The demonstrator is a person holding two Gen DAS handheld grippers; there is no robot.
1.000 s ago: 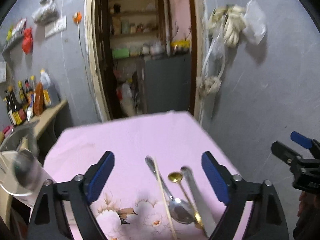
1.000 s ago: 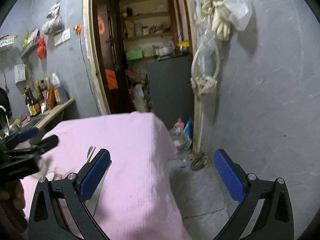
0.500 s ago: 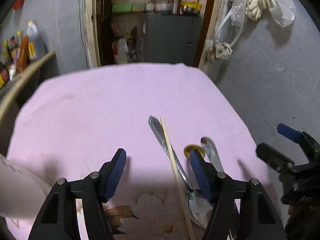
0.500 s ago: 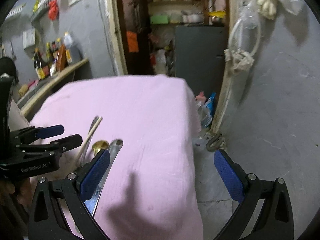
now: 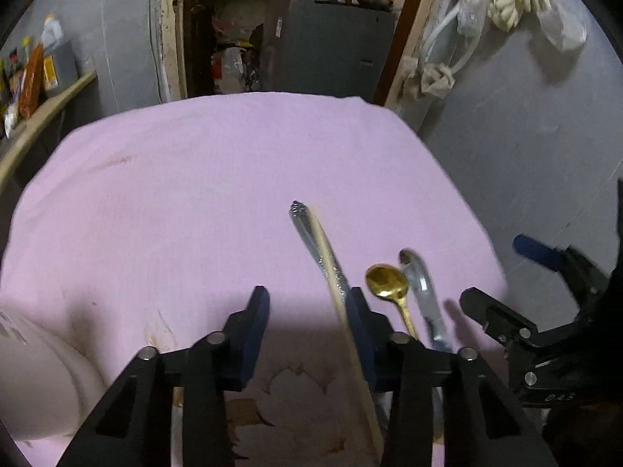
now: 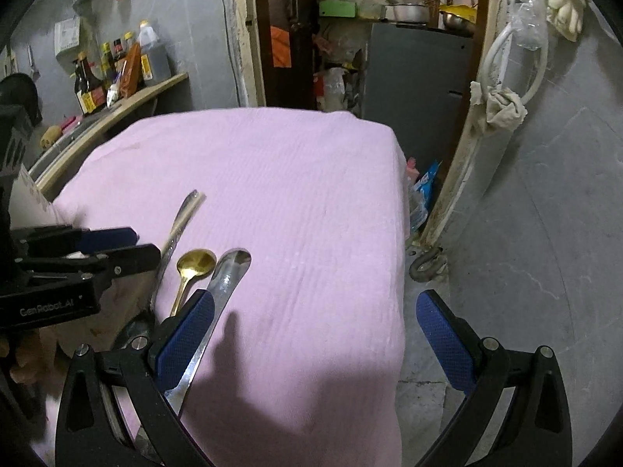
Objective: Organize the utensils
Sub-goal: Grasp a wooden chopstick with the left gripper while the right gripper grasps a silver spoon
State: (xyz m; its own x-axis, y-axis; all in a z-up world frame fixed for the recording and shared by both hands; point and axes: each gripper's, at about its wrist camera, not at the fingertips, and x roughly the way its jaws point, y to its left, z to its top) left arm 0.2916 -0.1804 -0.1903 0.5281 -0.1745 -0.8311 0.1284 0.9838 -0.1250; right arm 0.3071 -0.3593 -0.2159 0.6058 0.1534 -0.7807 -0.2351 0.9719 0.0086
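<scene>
On the pink cloth (image 5: 202,194) lie a wooden chopstick (image 5: 335,284) over a silver spoon's handle (image 5: 307,229), a small gold spoon (image 5: 386,281) and a flat metal utensil (image 5: 422,288). My left gripper (image 5: 307,307) is low over the cloth, jaws partly closed and empty, its right finger against the chopstick. My right gripper (image 6: 315,323) is wide open and empty, its left finger over the flat utensil (image 6: 227,272). The gold spoon (image 6: 194,262) and chopstick (image 6: 183,220) lie to its left, beside the left gripper (image 6: 117,247).
A white container (image 5: 35,369) sits at the cloth's left. The cloth's right edge (image 6: 397,233) drops to a grey floor. A doorway with shelves (image 6: 350,39) is behind; a wooden shelf with bottles (image 6: 113,74) runs along the left wall.
Both grippers have tilted down and moved toward the utensils. The left gripper's jaws have narrowed. The right gripper stays wide open.
</scene>
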